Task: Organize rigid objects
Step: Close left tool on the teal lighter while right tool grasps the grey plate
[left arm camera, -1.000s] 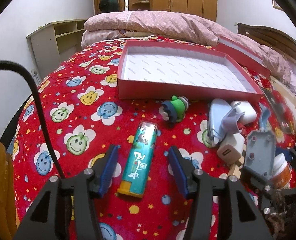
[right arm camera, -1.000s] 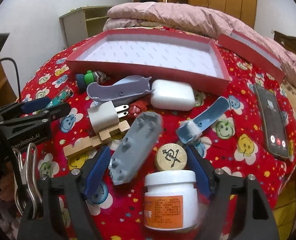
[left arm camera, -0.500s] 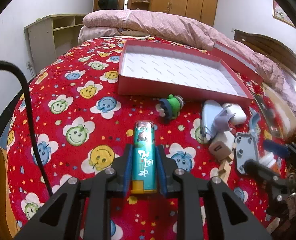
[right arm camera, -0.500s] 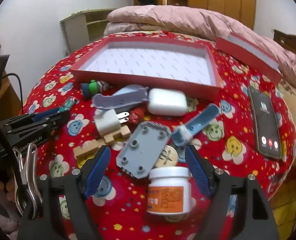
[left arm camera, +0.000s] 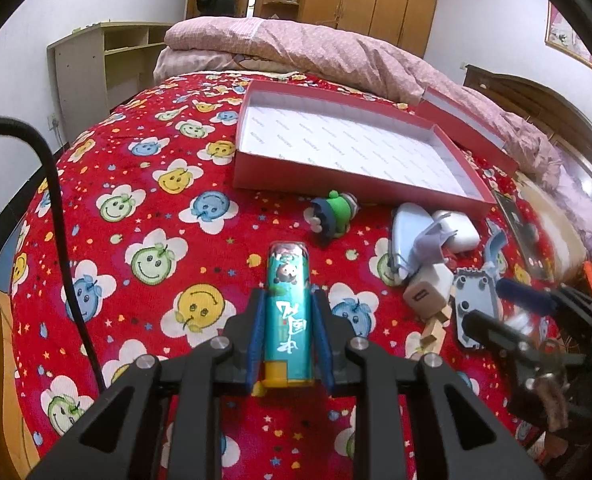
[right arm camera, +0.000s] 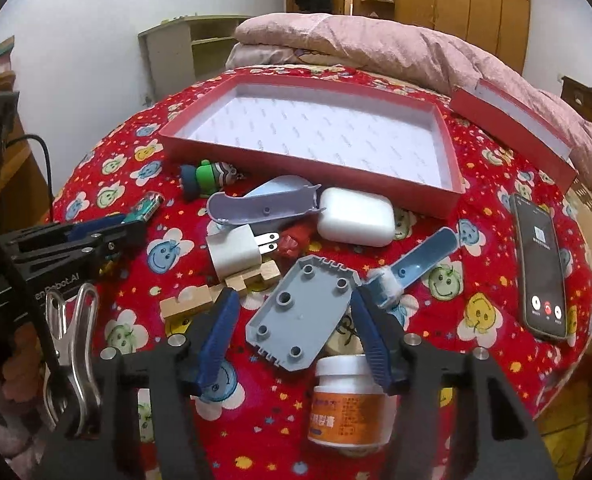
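My left gripper [left arm camera: 288, 312] is shut on a teal lighter [left arm camera: 288, 312] and holds it above the red bedspread; the pair shows at the left of the right wrist view [right arm camera: 136, 216]. My right gripper [right arm camera: 296, 320] is open, its blue pads either side of a grey studded plate [right arm camera: 299, 316], above a white jar [right arm camera: 347, 404] with an orange label. An open red box [left arm camera: 347, 140] with a white floor lies beyond. A green toy figure [left arm camera: 333, 216], white charger [right arm camera: 236, 250], white case [right arm camera: 355, 216], wooden block [right arm camera: 216, 292] and blue scoops [right arm camera: 415, 260] lie between.
A black phone [right arm camera: 539, 264] lies at the right of the bed. The red box lid [right arm camera: 511, 120] leans behind the box. A pink quilt [left arm camera: 335, 52] is piled at the back. A metal clip [right arm camera: 72, 340] hangs by my left gripper.
My left gripper closed on the teal lighter and lifted it off the bedspread. My right gripper rose and drew back from the pile, still open.
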Available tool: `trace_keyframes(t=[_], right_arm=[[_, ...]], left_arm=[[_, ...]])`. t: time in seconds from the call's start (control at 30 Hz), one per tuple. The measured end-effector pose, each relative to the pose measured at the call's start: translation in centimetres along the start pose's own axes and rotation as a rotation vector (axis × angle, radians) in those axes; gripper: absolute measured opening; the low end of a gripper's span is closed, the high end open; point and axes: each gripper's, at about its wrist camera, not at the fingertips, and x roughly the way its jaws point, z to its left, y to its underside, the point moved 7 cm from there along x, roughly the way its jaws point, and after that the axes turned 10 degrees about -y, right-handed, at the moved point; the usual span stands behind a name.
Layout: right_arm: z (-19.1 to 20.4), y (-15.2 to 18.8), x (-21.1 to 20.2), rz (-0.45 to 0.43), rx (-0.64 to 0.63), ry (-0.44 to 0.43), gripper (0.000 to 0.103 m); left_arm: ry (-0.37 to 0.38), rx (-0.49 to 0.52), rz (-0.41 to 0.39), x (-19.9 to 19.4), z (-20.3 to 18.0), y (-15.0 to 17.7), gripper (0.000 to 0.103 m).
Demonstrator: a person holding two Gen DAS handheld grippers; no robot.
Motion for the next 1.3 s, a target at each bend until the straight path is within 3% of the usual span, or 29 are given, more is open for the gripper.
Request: trace_keyframes(t=[0.13, 0.43, 0.67, 0.93, 1.1, 1.3], right_arm=[[-0.6, 0.2, -0.4, -0.001, 0.021, 0.013, 0.059], [2.1, 0.4, 0.0, 0.015, -0.053, -0.092, 0.052], [2.4, 1.6, 0.0, 0.077, -0.055, -0.066, 0.052], [2.4, 3.1, -1.1, 0.202, 0.054, -0.206, 0.052], [1.4, 2.7, -0.1, 0.183, 0.045, -0.056, 0.052], [0.8, 1.5, 1.2, 0.151, 0.065, -0.047, 0.057]], left_arm=[[-0.002, -0.006, -0.005, -0.2, 0.1, -0.1, 0.024], [-0.006, -0.006, -0.005, -0.3, 0.1, -0.1, 0.024], [-0.01, -0.004, -0.012, -0.5, 0.2, -0.2, 0.024], [-0.009, -0.004, -0.014, -0.7, 0.1, -0.2, 0.024], [-0.011, 0.004, -0.026, -1.2, 0.1, -0.2, 0.024], [-0.018, 0.012, -0.021, -1.3, -0.1, -0.2, 0.024]])
